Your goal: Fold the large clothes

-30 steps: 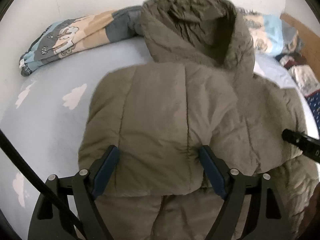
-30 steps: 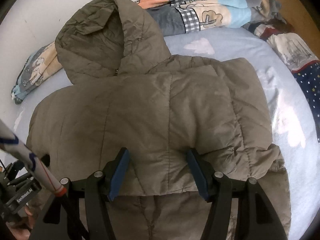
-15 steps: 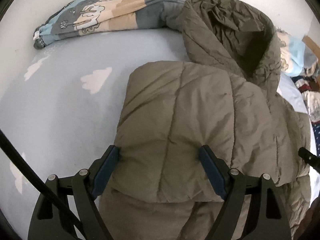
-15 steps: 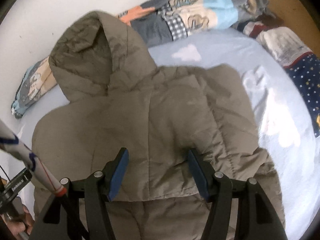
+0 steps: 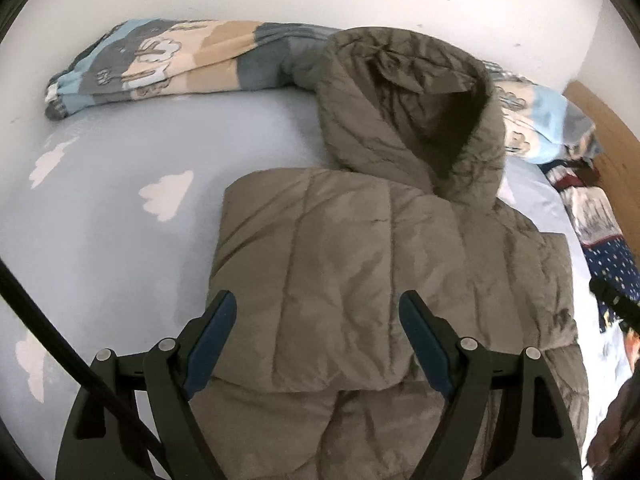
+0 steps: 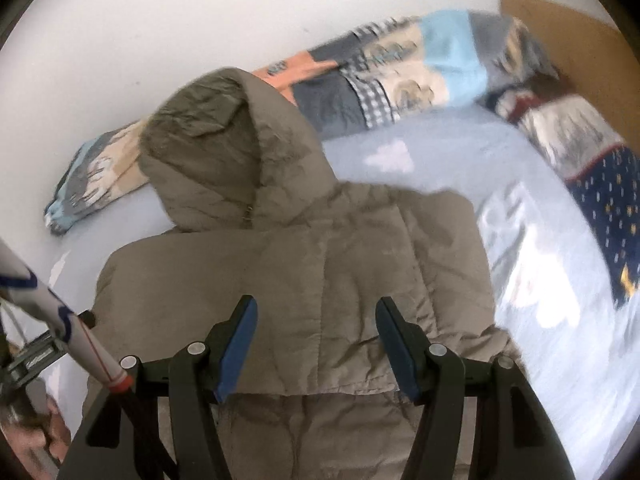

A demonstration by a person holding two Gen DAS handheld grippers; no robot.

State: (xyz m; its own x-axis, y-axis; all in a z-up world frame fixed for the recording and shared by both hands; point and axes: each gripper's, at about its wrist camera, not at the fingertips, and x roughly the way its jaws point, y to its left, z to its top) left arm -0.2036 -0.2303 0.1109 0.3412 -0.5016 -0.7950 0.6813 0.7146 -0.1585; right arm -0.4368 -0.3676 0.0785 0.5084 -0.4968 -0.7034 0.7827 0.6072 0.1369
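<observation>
An olive hooded puffer jacket [image 5: 372,264] lies on the light blue bed sheet [image 5: 104,216], its lower part folded up over the body and its hood [image 5: 404,116] toward the wall. It also shows in the right wrist view [image 6: 320,280]. My left gripper [image 5: 318,320] is open and empty, above the jacket's folded edge. My right gripper [image 6: 316,320] is open and empty, above the same folded edge. The fold hides the jacket's front.
A rolled patchwork quilt [image 5: 160,60] lies along the white wall behind the hood, also in the right wrist view [image 6: 400,76]. Folded clothes [image 6: 600,168] lie at the right by a wooden headboard [image 6: 568,40]. The sheet [image 6: 532,280] is bare right of the jacket.
Both grippers have pulled back and risen from the jacket, which now looks smaller and farther off. The left wrist view has swung left. The jacket stays folded.
</observation>
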